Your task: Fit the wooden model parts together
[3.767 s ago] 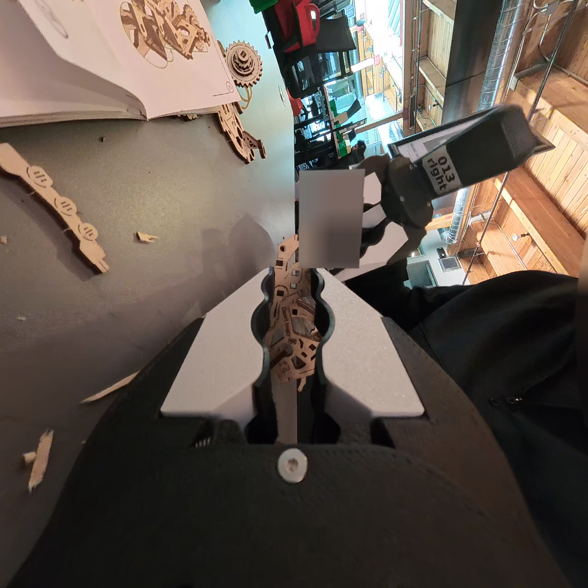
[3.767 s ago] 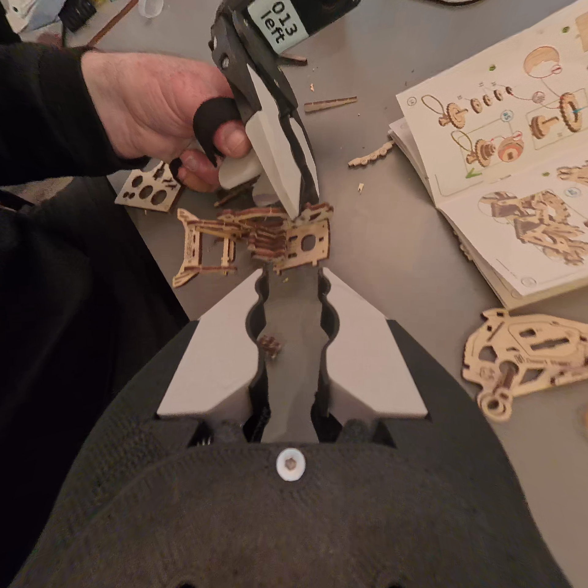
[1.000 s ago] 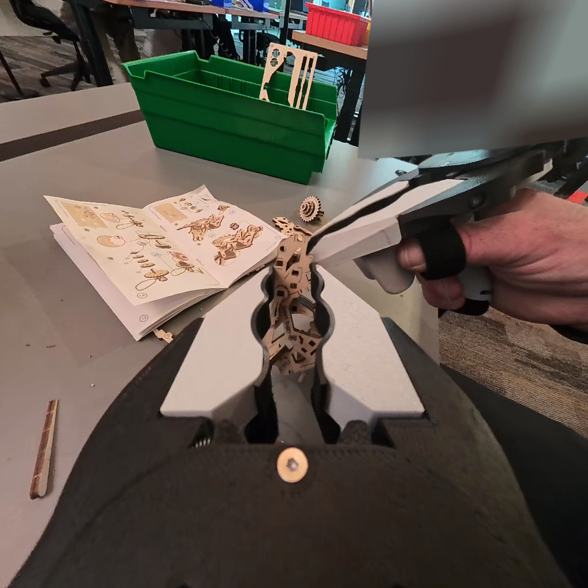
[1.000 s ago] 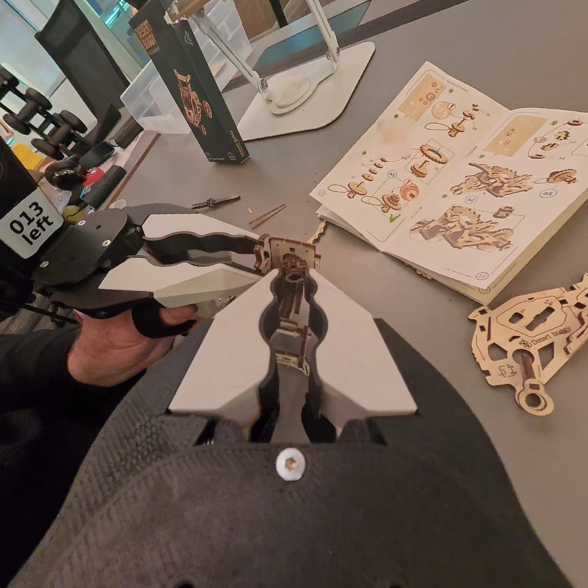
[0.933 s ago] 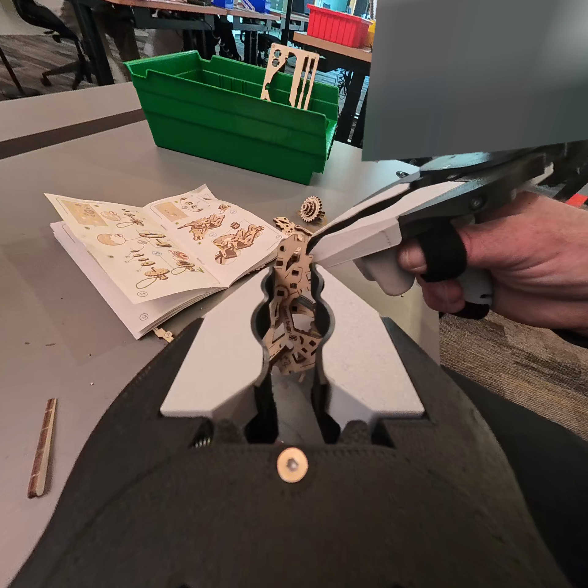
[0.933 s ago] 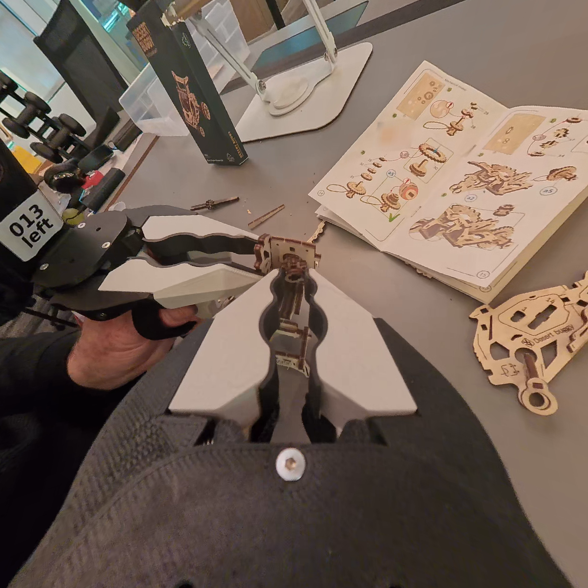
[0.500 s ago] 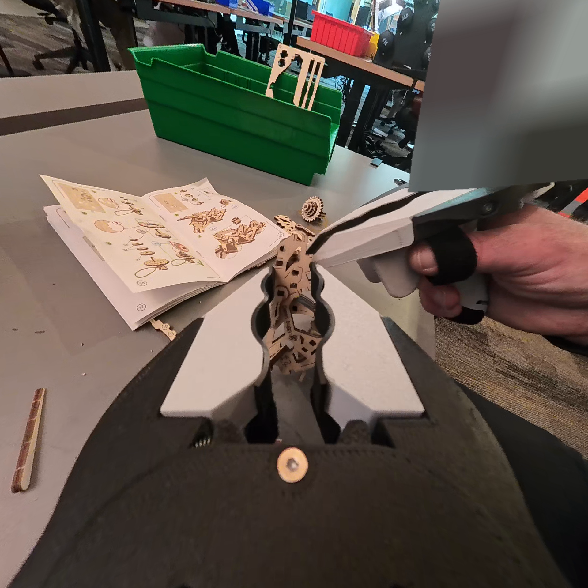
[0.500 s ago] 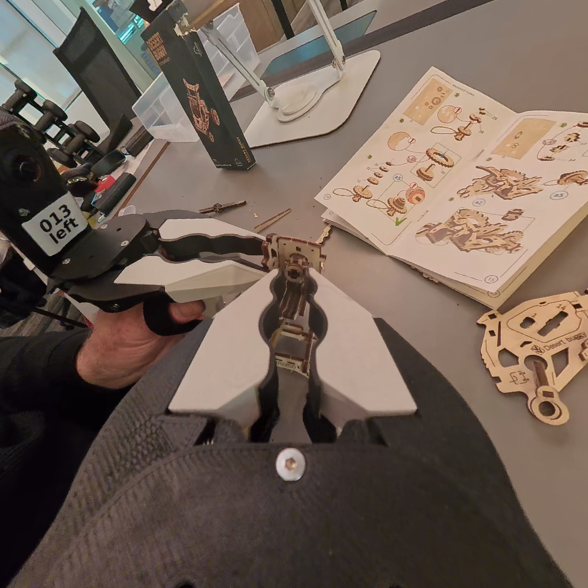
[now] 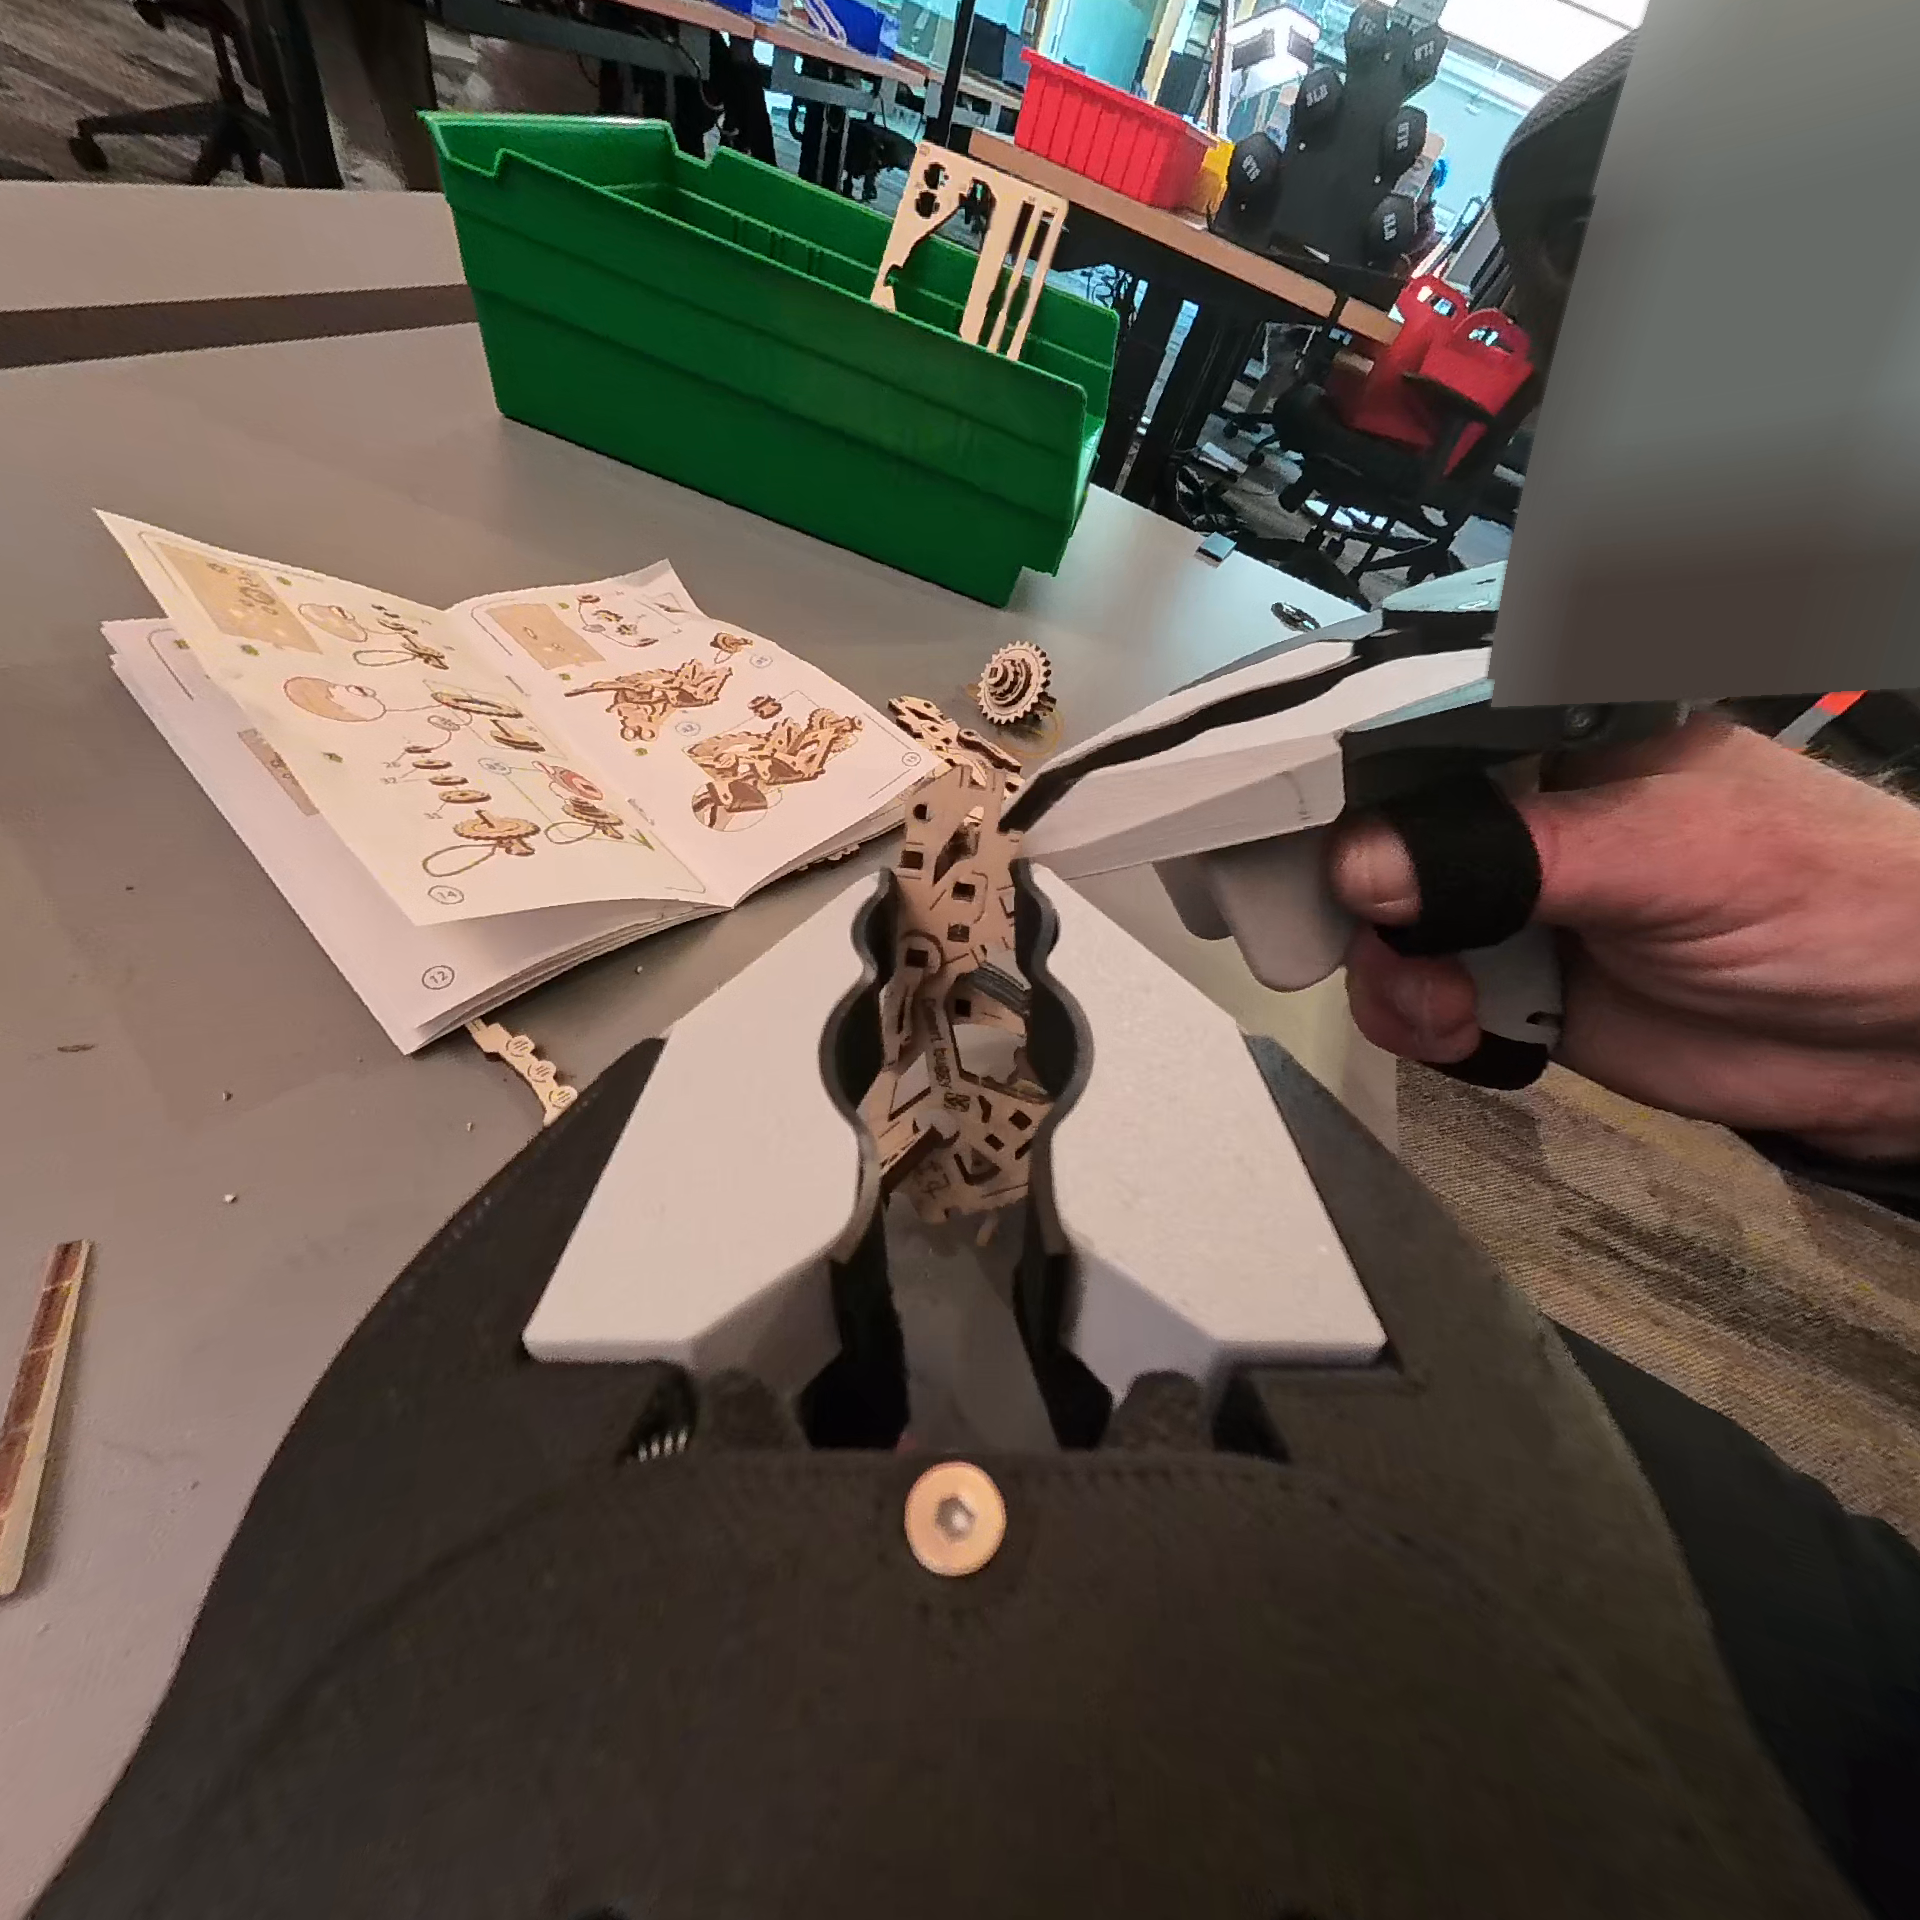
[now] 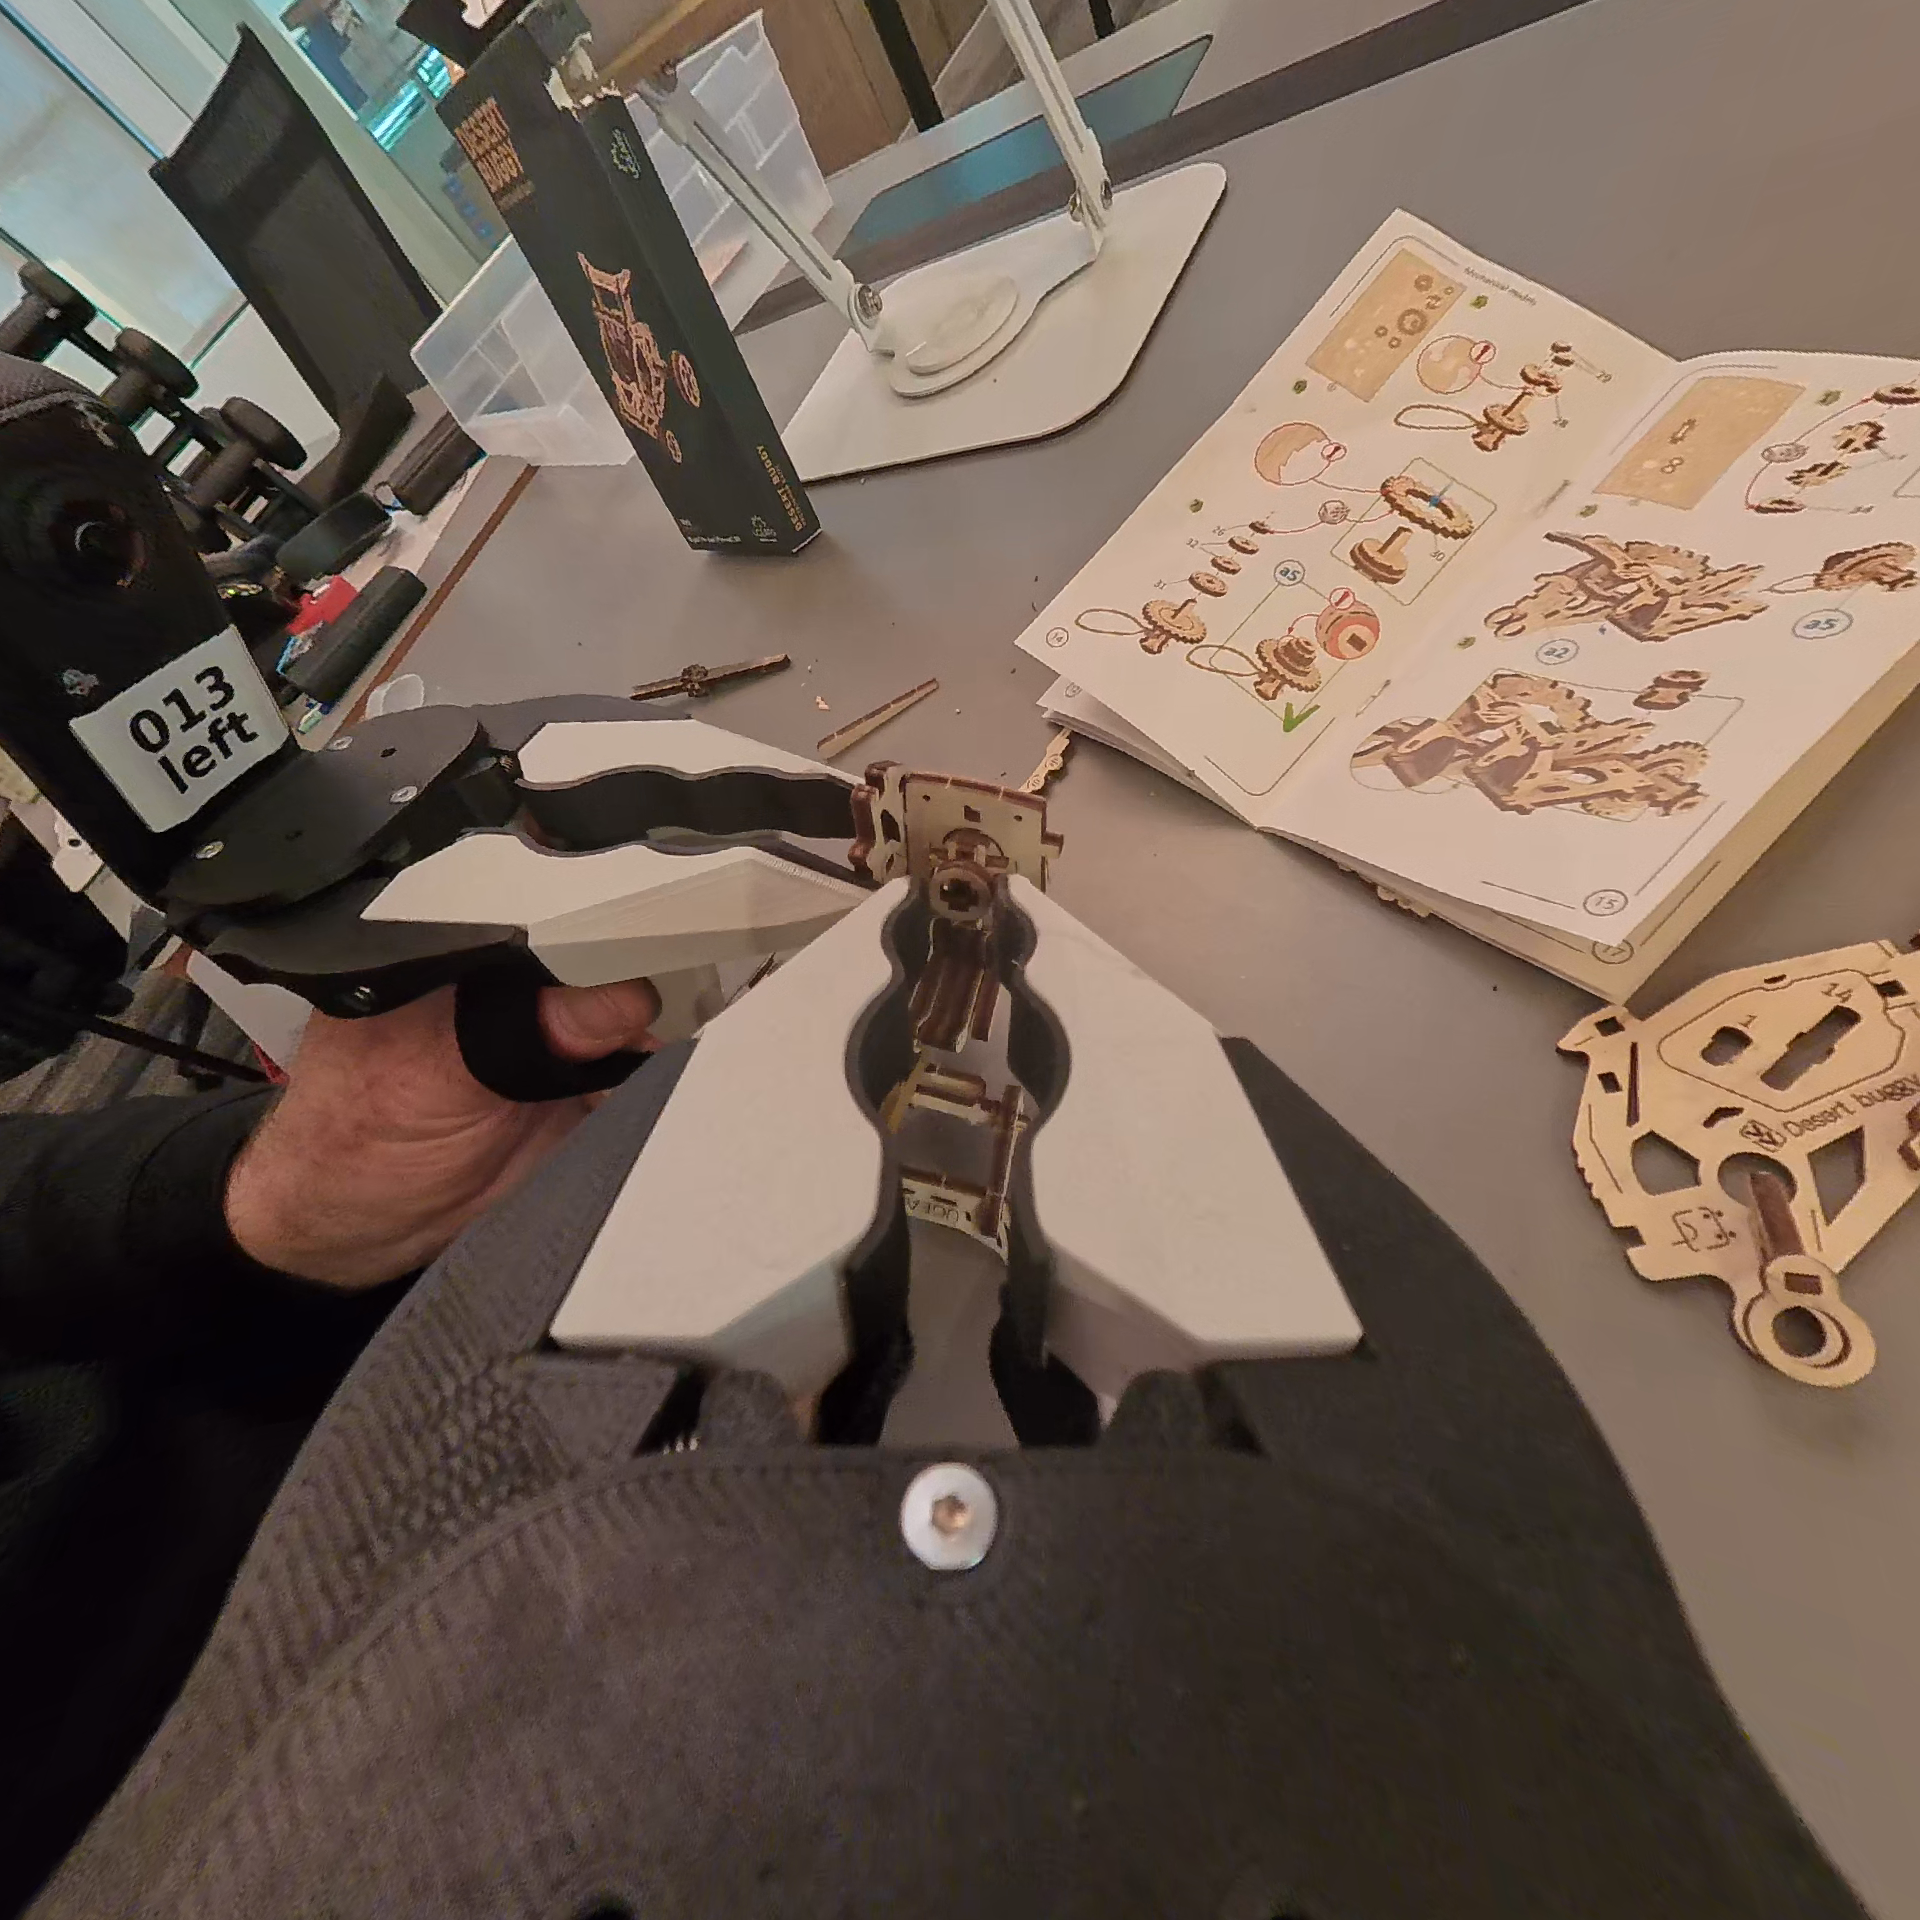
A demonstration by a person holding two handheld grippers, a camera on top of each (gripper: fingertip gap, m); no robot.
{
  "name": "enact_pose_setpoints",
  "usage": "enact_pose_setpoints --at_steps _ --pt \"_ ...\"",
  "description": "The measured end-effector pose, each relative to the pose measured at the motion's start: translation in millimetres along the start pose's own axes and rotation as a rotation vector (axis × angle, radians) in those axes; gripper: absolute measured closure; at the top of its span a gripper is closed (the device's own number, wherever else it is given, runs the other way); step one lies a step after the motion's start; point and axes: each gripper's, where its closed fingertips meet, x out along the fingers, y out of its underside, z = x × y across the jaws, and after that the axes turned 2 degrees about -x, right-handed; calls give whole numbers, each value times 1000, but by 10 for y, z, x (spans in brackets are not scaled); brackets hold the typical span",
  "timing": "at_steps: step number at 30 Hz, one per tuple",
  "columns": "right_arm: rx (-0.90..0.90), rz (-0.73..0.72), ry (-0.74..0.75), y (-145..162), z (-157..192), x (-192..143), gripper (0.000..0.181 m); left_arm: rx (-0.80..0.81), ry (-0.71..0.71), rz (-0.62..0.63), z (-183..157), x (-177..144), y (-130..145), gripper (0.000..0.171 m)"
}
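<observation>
Both sets of jaws were closed on the same wooden model assembly (image 9: 961, 997), held in the air above the near edge of the grey table (image 9: 208, 1091). We had our left gripper (image 9: 954, 904) clamped flat across its pale cut-out panels, which ran from deep between the fingers out past the tips. Our right gripper (image 10: 961, 894) came in from the right in the left wrist view and pinched the assembly at its far end, where a square plate with a round hub (image 10: 961, 831) stood just beyond the tips.

Far across the table sat a green bin (image 9: 769, 384), with a pale wooden sheet with cut-outs (image 9: 971, 260) standing upright in its right end; we could not tell what else it held. An open instruction booklet (image 9: 468, 748) lay left of the grippers, a small gear stack (image 9: 1013, 681) beyond them. In the right wrist view a flat wooden side panel (image 10: 1756, 1132) lay on the table to the right, a dark upright box (image 10: 623, 312) far left.
</observation>
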Motion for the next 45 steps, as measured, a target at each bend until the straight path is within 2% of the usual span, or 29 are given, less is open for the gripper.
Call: enact_pose_setpoints --at_steps 10,20,28,34,38,45 --pt "29 -6 -52 3 15 -1 173 -71 31 -5 24 3 12 152" --pt "27 -34 -26 -12 -20 7 173 -142 51 -16 27 5 5 152" --pt "-55 -28 21 -25 -17 32 173 -246 75 -31 50 5 -11 151" --pt "-24 -25 -9 -23 2 40 172 -294 93 -40 68 -8 -11 151" --pt "-34 -35 2 -34 -6 18 181 -319 109 -48 60 -6 -20 151" --pt "-38 -36 6 -34 -29 23 181 -347 122 -47 49 6 -12 152"
